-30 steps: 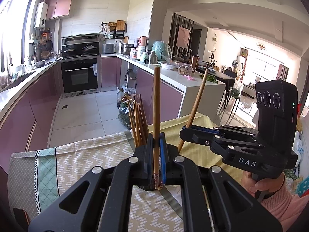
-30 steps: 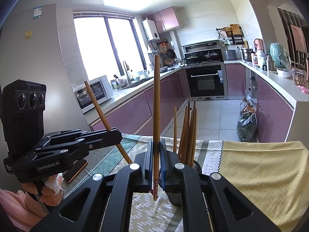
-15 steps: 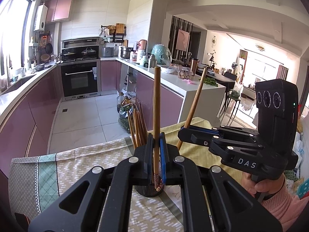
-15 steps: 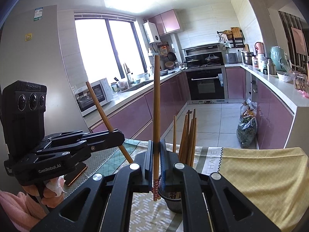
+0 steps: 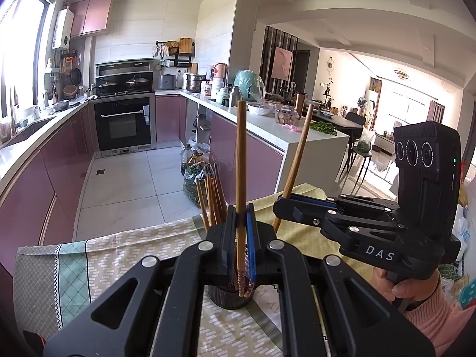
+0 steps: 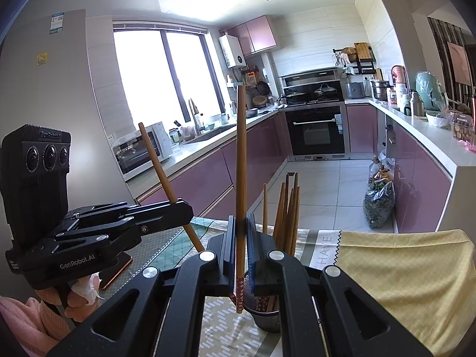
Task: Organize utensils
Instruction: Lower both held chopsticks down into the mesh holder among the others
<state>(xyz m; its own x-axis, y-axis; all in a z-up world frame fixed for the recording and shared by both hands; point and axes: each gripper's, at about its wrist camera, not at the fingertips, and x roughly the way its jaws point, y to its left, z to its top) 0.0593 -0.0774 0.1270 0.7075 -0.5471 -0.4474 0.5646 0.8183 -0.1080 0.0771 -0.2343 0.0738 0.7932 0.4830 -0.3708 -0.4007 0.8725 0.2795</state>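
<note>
Kitchen tablecloth (image 5: 125, 255) at bottom centre carries the holder (image 5: 230, 296), already stocked with chopsticks (image 5: 211, 197). We clamp one chopstick (image 5: 240, 184) in the left gripper (image 5: 239, 217), another (image 6: 241, 178) in the right gripper (image 6: 241, 226) (both above the holder, undropped).

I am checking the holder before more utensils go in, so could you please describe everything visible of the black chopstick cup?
The black chopstick cup is a small, dark, round holder with a finely ribbed or meshed wall. It stands upright on the patterned tablecloth, mostly hidden behind the gripper fingers. Several brown wooden chopsticks stand in it, leaning against its rim with patterned ends down.
</note>
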